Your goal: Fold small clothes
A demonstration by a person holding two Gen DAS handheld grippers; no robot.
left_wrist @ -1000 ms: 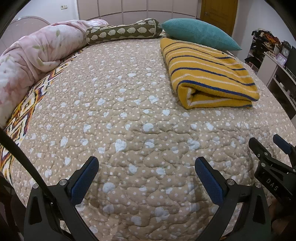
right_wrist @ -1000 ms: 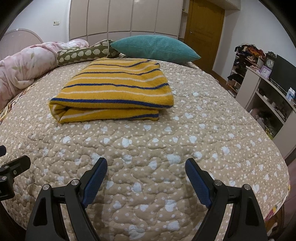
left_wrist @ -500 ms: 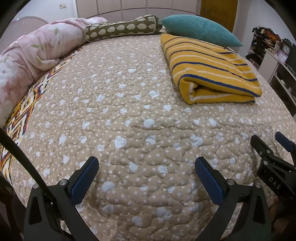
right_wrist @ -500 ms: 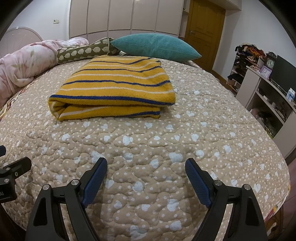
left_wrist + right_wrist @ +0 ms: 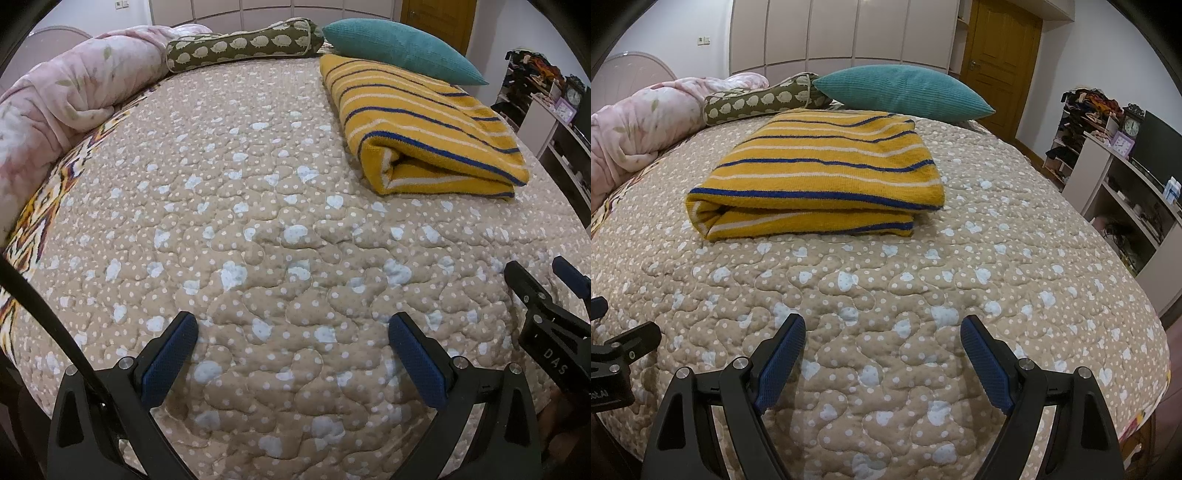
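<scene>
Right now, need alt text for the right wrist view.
A folded yellow towel with blue and white stripes lies on a beige quilted bedspread, ahead of the open, empty right gripper. Behind it sits a teal pillow; the left gripper shows at the left edge.

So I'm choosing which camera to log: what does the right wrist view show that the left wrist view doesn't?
Only the right wrist view shows the wooden door's full front and the dark screen on the white shelf unit. Only the left wrist view shows the bright patterned edge beside the pink quilt. Both show the folded yellow striped cloth, the teal pillow, the spotted bedcover, and open, empty tongs: left, right.
</scene>
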